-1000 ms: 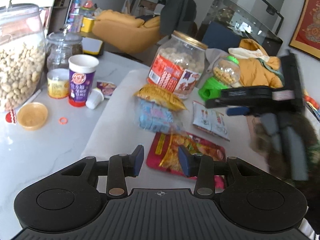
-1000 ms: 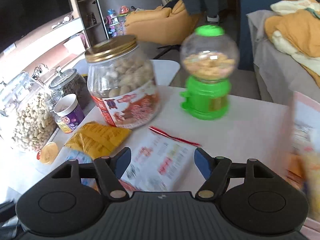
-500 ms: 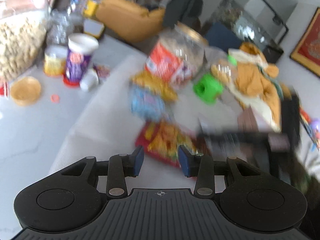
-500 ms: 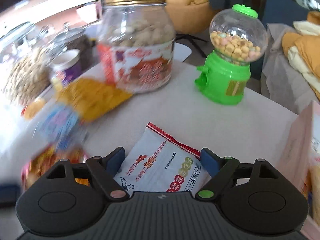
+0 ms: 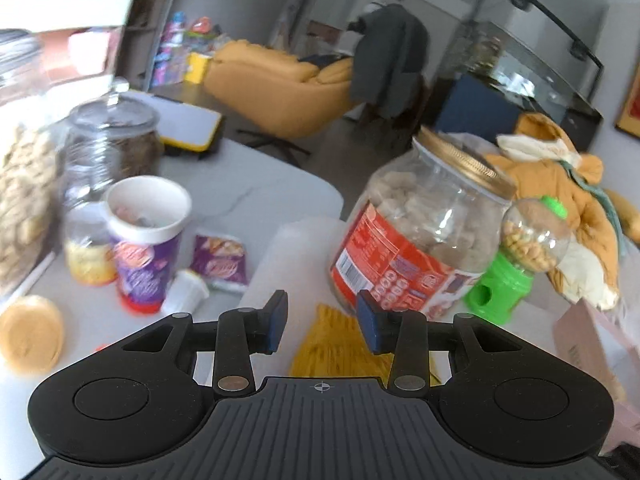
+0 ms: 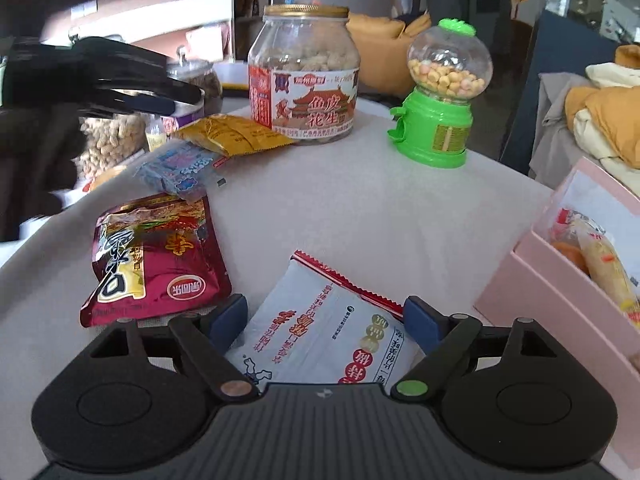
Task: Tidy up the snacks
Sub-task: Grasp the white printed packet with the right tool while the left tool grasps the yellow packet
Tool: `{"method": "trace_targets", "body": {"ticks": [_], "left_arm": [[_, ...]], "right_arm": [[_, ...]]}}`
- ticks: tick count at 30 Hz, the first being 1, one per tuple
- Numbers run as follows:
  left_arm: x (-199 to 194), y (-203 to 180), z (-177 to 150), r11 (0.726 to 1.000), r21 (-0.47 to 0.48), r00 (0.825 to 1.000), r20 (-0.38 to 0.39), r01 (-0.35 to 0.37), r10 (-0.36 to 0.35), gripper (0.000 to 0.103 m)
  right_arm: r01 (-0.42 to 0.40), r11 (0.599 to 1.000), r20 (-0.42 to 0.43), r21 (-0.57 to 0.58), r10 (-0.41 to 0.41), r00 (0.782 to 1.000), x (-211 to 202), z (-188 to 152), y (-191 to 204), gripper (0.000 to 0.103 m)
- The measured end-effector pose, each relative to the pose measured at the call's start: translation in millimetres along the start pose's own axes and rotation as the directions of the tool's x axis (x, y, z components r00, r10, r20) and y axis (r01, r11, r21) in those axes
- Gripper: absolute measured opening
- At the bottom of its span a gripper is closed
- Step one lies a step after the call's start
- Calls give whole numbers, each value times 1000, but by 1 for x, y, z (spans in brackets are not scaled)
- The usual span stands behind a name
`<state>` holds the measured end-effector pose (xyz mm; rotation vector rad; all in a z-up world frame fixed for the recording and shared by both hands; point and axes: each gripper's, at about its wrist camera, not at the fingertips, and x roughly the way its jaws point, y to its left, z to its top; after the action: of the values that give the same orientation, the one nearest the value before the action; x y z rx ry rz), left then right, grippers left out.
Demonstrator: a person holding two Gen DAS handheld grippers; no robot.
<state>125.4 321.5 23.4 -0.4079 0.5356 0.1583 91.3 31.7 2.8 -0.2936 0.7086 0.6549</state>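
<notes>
Down low, the right claw [image 6: 325,322] is spread wide with a white snack packet [image 6: 320,332] lying flat between its blue pads, neither pad clearly pressing it. Just left of it on the worktop [image 6: 360,208] lies a red packet [image 6: 152,256], then a blue packet [image 6: 180,168] and a yellow packet [image 6: 230,134] leading up to the peanut jar [image 6: 304,76]. A green candy dispenser [image 6: 440,96] stands beside the jar; a pink box [image 6: 560,292] holding snacks sits at right. The left claw [image 5: 322,320] hangs partly open and empty above the yellow packet [image 5: 340,348].
</notes>
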Motion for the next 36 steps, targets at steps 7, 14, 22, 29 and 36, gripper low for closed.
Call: {"method": "trace_targets", "body": {"ticks": [7,14,22,29,36], "left_arm": [[-19,-19,-27,987,84,989,-60,137,-132,43],[-43,-54,-66,940,209,953,-197,269,-229,41],[-72,-87,-64,884,250,912,-222,395,-345,41],[-7,-95,-28,934,314,986,-75,168,-152,41],[7,-82,-47,940,174,930,-280,293,-238,41]], "right_arm": [[-56,997,40,59,54,998,-4,-5,-13,87],[-36,998,31,43,34,999,-3,-4,-9,87],[-15,1000,13,25,15,1000,-13,-15,-6,88],[-11,999,-1,34,11,1000,-27,-28,-14,88],[-8,999,-10,32,8,1000,-49,-50,-31,88]]}}
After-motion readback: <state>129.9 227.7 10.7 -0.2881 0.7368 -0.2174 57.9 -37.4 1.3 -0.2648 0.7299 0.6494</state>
